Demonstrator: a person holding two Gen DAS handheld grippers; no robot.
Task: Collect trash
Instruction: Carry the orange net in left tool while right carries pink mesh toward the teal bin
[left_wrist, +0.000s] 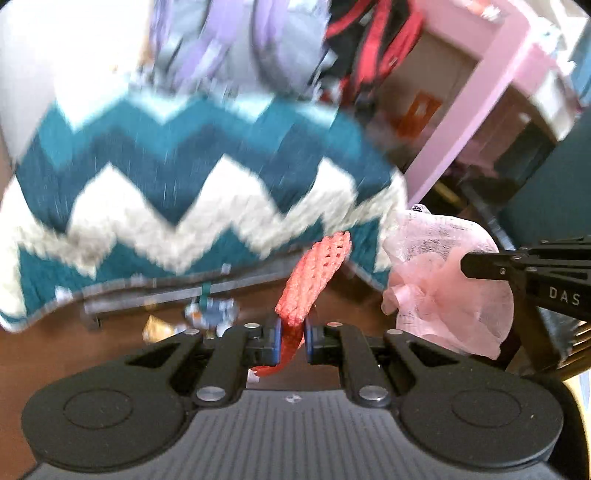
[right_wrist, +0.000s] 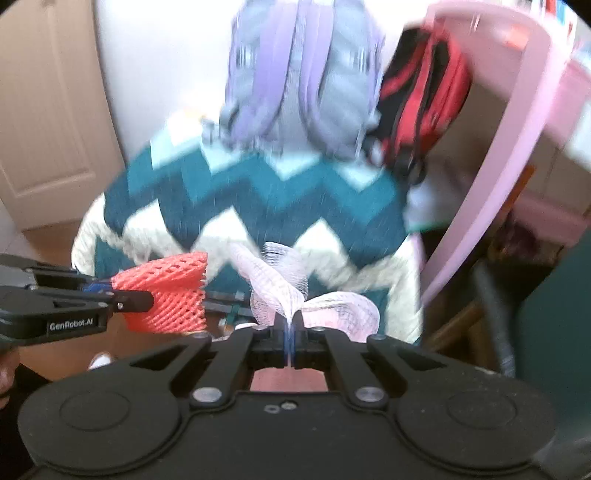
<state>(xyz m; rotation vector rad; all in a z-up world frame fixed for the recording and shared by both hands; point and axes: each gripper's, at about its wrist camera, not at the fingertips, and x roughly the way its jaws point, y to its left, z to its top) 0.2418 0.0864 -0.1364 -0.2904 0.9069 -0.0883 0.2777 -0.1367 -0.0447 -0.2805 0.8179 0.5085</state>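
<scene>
Two grippers each pinch trash: the left gripper (left_wrist: 294, 341) grips a red foam net (left_wrist: 314, 277), the right gripper (right_wrist: 290, 332) clamps a pink net (right_wrist: 284, 288). Beyond, a blurred zigzag blanket (left_wrist: 184, 166); floor scraps (left_wrist: 210, 314) are unreadable.

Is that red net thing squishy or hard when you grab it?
Probably squishy: the red foam net looks pinched flat where the left gripper grips it. It likely bends easily, since it leans sideways above the grip. It seems light, held by one end.
</scene>
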